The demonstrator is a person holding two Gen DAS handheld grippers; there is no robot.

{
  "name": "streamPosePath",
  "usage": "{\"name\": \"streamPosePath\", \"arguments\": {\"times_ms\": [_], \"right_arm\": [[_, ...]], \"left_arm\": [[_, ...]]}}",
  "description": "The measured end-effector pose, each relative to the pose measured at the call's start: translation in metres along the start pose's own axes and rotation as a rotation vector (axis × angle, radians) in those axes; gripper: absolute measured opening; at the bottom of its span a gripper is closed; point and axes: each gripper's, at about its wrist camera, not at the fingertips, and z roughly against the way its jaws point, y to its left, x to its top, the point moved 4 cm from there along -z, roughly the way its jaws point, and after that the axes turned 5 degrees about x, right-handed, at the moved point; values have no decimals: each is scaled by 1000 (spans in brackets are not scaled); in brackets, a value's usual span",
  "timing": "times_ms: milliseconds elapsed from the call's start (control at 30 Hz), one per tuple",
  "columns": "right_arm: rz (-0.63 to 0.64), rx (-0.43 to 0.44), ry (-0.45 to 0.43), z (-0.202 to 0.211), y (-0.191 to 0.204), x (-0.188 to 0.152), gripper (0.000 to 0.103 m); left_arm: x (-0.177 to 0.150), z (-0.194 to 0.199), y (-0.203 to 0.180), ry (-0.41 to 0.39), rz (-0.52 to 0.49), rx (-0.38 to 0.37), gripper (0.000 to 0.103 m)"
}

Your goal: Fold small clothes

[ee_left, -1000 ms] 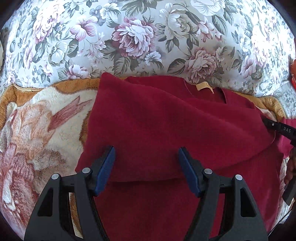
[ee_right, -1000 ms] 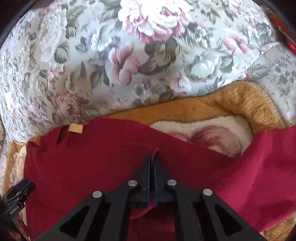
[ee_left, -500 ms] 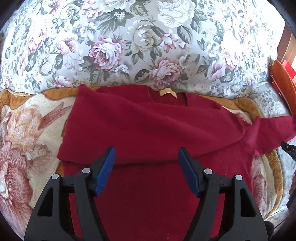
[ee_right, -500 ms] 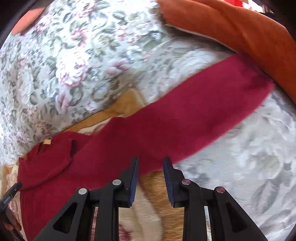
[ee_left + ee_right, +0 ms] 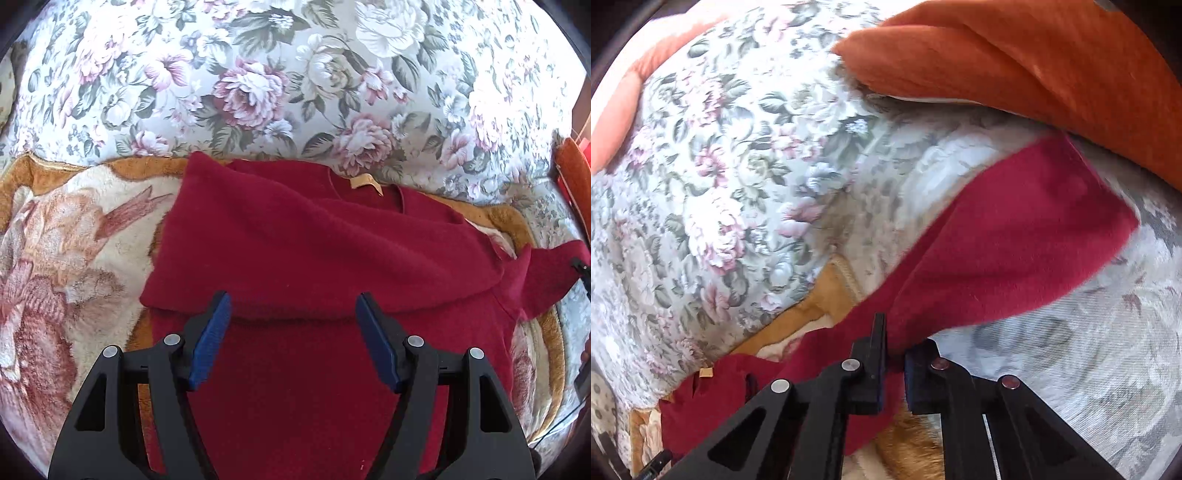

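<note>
A dark red sweater (image 5: 303, 258) lies on a plush blanket (image 5: 66, 258), its left sleeve folded across the chest and a tan neck label (image 5: 364, 181) at the collar. My left gripper (image 5: 293, 321) is open and empty, hovering over the sweater's lower body. The right sleeve (image 5: 1015, 243) stretches out to the right over the floral cover. My right gripper (image 5: 895, 354) has its jaws closing around the lower edge of this sleeve, with red cloth between them. The sleeve also shows at the right edge of the left wrist view (image 5: 550, 273).
A floral bedspread (image 5: 295, 74) covers the surface behind the sweater. An orange cushion (image 5: 1034, 66) lies beyond the sleeve's end. The blanket's golden border (image 5: 827, 295) runs under the sleeve. The right gripper's tip (image 5: 583, 267) shows at the left wrist view's right edge.
My right gripper let go of the sweater, swung right to the outstretched sleeve, opened, and now narrows on the sleeve's edge. My left gripper stayed open and drifted slightly.
</note>
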Motion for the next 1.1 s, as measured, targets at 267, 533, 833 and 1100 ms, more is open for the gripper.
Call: {"name": "streamPosePath", "arguments": {"times_ms": [267, 533, 833, 1100], "right_arm": [[368, 346, 164, -23, 199, -82, 6], [464, 523, 477, -68, 261, -197, 30], [332, 557, 405, -86, 267, -155, 33], [497, 676, 496, -68, 308, -205, 33]], "left_arm": [[6, 19, 36, -47, 102, -13, 70], [0, 17, 49, -5, 126, -56, 70], [2, 22, 55, -22, 146, -75, 70], [0, 31, 84, -24, 227, -165, 81]]}}
